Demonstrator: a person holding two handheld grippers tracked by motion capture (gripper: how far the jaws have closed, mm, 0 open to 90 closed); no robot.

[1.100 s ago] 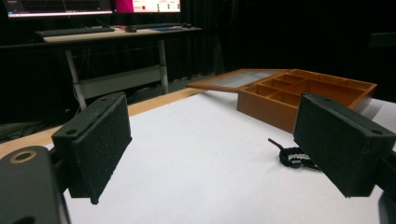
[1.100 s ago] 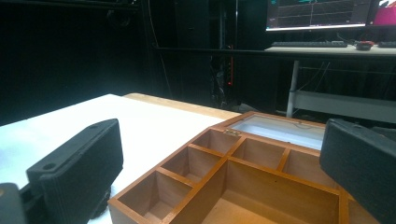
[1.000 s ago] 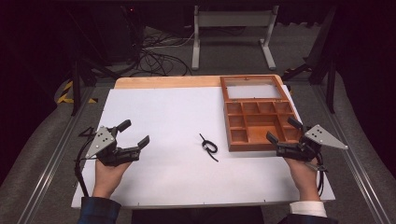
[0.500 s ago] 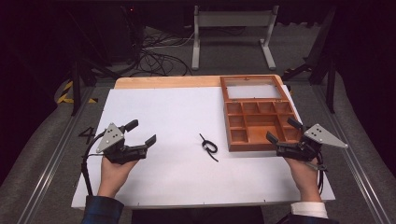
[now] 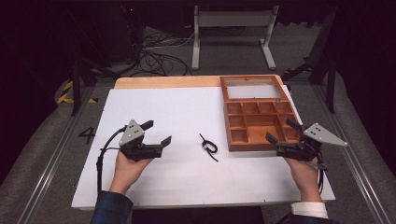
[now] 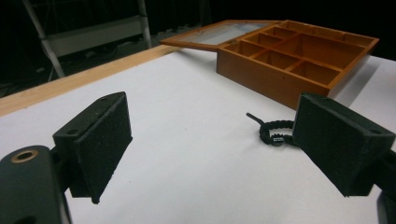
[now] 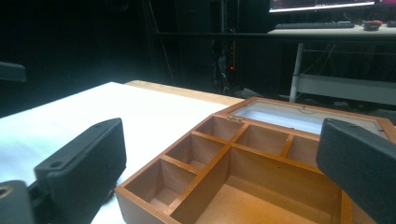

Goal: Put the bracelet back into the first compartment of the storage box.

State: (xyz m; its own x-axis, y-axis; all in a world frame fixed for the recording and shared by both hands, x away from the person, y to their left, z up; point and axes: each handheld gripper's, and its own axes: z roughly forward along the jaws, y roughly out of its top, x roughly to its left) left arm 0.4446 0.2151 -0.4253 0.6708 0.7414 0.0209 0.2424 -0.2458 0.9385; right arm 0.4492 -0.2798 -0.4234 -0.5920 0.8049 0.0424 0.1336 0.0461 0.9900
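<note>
Beside the table (image 5: pixel 154 105), floor marking "4" (image 5: pixel 87 136); both tools, left (image 5: pixel 156 133) and right (image 5: pixel 283 130), spread, empty.

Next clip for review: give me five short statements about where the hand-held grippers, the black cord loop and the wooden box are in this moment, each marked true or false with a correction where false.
1. The wooden box has its lid open. True.
2. The black cord loop lies inside a compartment of the box. False: it lies on the white table surface, beside the box's left wall.
3. The left hand-held gripper is open and holds nothing. True.
4. The right hand-held gripper is shut on the cord loop. False: its jaws are open and empty, at the box's near right corner.
5. The box's compartments look empty. True, as far as they can be seen.
</note>
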